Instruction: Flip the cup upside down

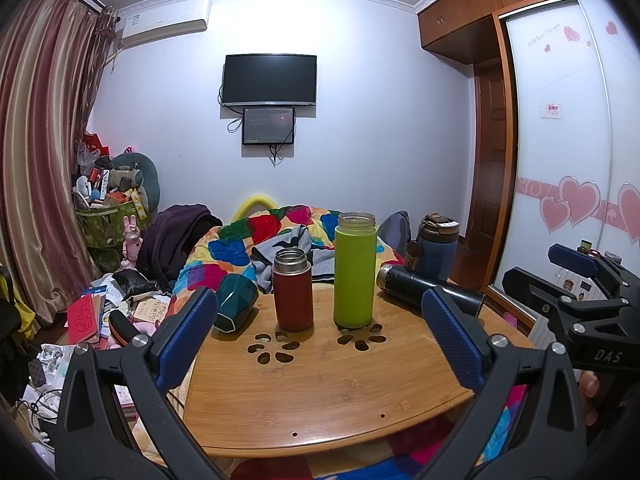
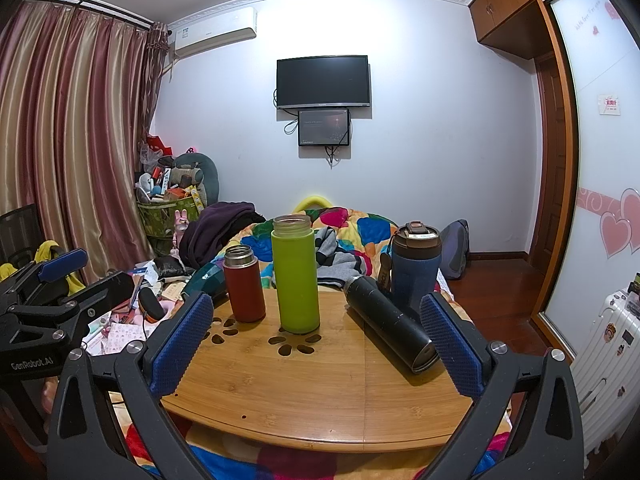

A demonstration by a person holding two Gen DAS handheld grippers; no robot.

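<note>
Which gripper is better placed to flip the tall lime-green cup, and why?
Left, marginally. The tall lime-green cup stands upright on the round bamboo table, nearer the middle of the open left gripper. In the open right gripper view it sits left of centre.

The right gripper (image 1: 576,280), seen in the left wrist view, has white letters "DAS" on its black body. In the right wrist view, the left gripper (image 2: 76,276) has white letters "GenRobot.AI" on its black body. Other labels are too small to read.
</note>
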